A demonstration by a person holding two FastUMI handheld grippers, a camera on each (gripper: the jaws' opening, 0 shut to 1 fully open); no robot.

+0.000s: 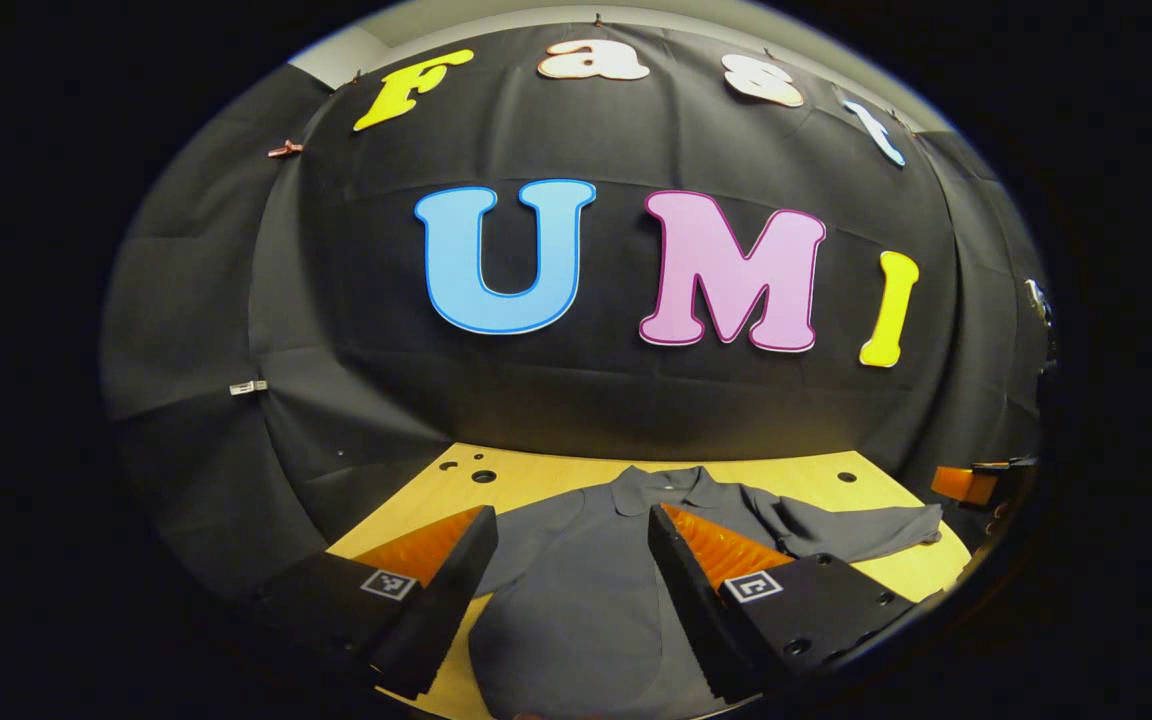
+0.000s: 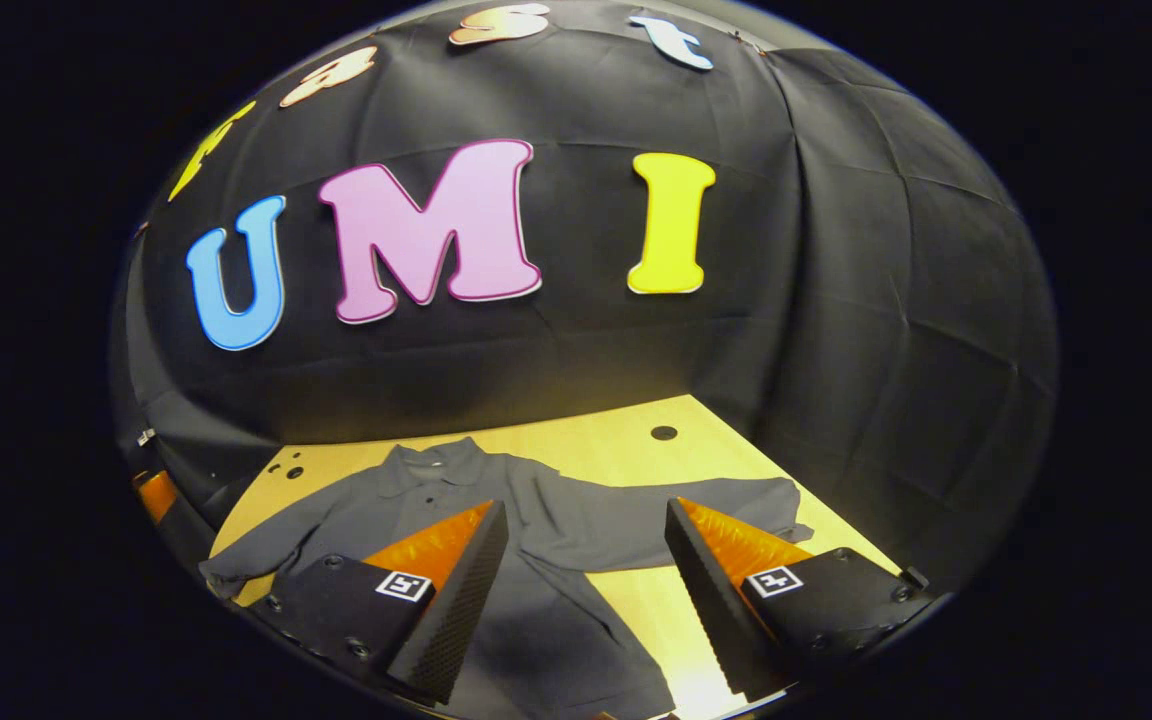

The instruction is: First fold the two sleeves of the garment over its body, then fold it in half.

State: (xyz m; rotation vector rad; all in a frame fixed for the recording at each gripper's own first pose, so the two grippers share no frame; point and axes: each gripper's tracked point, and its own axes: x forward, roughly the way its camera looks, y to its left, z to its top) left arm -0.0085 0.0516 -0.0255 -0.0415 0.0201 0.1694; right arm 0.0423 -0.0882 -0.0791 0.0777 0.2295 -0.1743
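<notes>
Here the shirt (image 1: 576,590) is lying flat on the table (image 1: 536,470), sleeves spread; both the left gripper (image 1: 571,575) and right gripper (image 2: 586,580) are hovering wide, holding nothing; the cloth is looking soft, light, limp; pinching each cuff (image 2: 771,500) seems best.

The garment (image 1: 576,580) lies flat on the table (image 1: 536,470), collar (image 1: 661,482) toward the far edge, by the booth wall, body running back toward the near edge. In the left gripper view, one sleeve (image 1: 856,530) extends sideways toward the table's right edge. In the right gripper view, that sleeve (image 2: 676,520) reaches toward the right edge and the opposite sleeve (image 2: 266,555) toward the left edge. Holes (image 1: 481,476) sit in the table's far left corner; one hole (image 2: 664,433) sits near the far right corner. The left gripper (image 1: 571,555) hangs above the garment's body, the right gripper (image 2: 586,550) above the right sleeve and the body's right side.
</notes>
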